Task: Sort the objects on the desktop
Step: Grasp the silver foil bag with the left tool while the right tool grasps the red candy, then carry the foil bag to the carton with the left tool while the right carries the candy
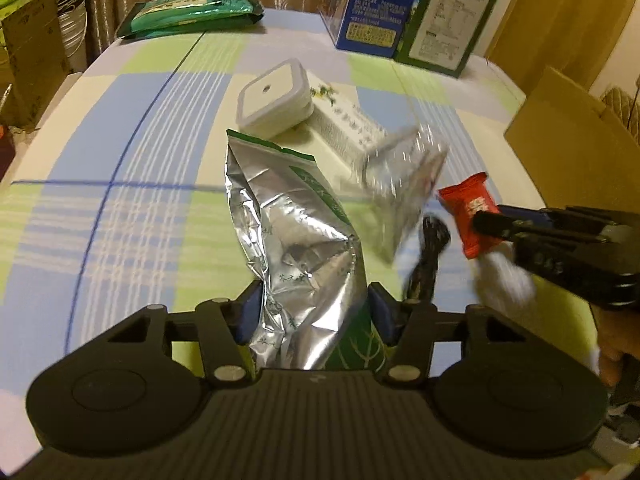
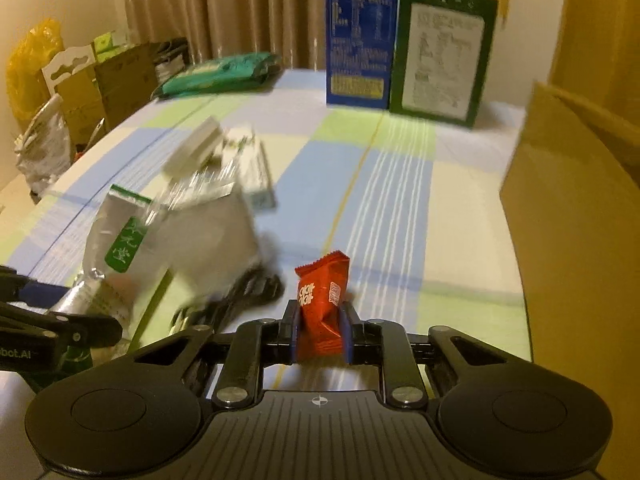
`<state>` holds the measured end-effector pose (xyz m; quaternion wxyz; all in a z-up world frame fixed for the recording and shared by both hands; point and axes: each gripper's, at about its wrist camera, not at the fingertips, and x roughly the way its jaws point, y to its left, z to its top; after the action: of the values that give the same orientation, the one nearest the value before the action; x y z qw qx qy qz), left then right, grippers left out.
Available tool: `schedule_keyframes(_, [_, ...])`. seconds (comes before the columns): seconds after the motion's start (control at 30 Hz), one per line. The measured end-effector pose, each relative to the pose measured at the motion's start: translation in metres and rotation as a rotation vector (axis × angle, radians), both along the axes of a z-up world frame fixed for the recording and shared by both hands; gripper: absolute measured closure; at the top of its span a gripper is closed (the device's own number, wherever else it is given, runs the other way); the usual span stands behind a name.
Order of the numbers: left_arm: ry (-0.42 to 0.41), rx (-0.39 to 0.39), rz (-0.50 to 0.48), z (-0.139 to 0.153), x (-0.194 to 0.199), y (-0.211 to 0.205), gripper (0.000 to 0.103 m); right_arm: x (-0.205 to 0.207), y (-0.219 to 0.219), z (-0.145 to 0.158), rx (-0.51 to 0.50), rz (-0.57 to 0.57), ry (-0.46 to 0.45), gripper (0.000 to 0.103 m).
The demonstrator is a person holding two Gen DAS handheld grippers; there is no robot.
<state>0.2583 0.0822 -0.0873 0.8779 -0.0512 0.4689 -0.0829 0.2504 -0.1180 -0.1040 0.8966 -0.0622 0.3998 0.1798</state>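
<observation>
I am at the pick-up step of the sort, with both hands loaded. My left hand-held gripper (image 1: 312, 312) is clamped on the silver foil pouch (image 1: 292, 232), pads pressed into its crumpled lower end. My right hand-held gripper (image 2: 320, 330) has the small red snack packet (image 2: 323, 300) pinched upright between its pads. Both items sit just in front of the white lidded box (image 1: 276, 98), the pouch directly before it and the red packet off to the pouch's right, on the checked tabletop (image 1: 140, 216). Next, I judge, each piece needs lifting clear and carrying to its place, perhaps the cardboard box (image 2: 576, 216) to the right. Both grippers point steeply downward at the tabletop.
</observation>
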Motion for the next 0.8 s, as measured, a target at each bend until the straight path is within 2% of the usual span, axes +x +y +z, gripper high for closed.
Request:
schedule_keyframes(0.17, [0.044,0.033,-0.07,0.007,-0.042,-0.007,0.053,-0.047,-0.008,0.004,0.013,0.0,0.028,0.085])
schedule_keyframes(0.27, [0.052,0.019,-0.089,0.008,-0.067,-0.011,0.053,-0.069,-0.014,0.006,0.026,-0.008,0.026,0.083])
schedule_keyframes(0.3, [0.053,0.013,-0.091,0.008,-0.073,-0.012,0.05,-0.074,-0.015,0.006,0.022,-0.004,0.021,0.079])
schedule_keyframes(0.4, [0.04,0.006,-0.094,0.007,-0.083,-0.012,0.047,-0.081,-0.012,0.005,-0.016,0.006,-0.013,0.049])
schedule_keyframes(0.5, [0.021,0.01,-0.084,0.008,-0.082,-0.01,0.042,-0.078,-0.008,0.001,-0.04,0.01,-0.029,0.048])
schedule_keyframes(0.63, [0.002,-0.004,-0.055,0.008,-0.075,-0.008,0.038,-0.071,-0.007,-0.007,-0.016,-0.016,-0.007,0.048])
schedule_keyframes(0.8, [-0.014,0.022,-0.055,0.004,-0.068,-0.013,0.034,-0.068,-0.004,-0.013,-0.012,-0.019,0.002,0.048])
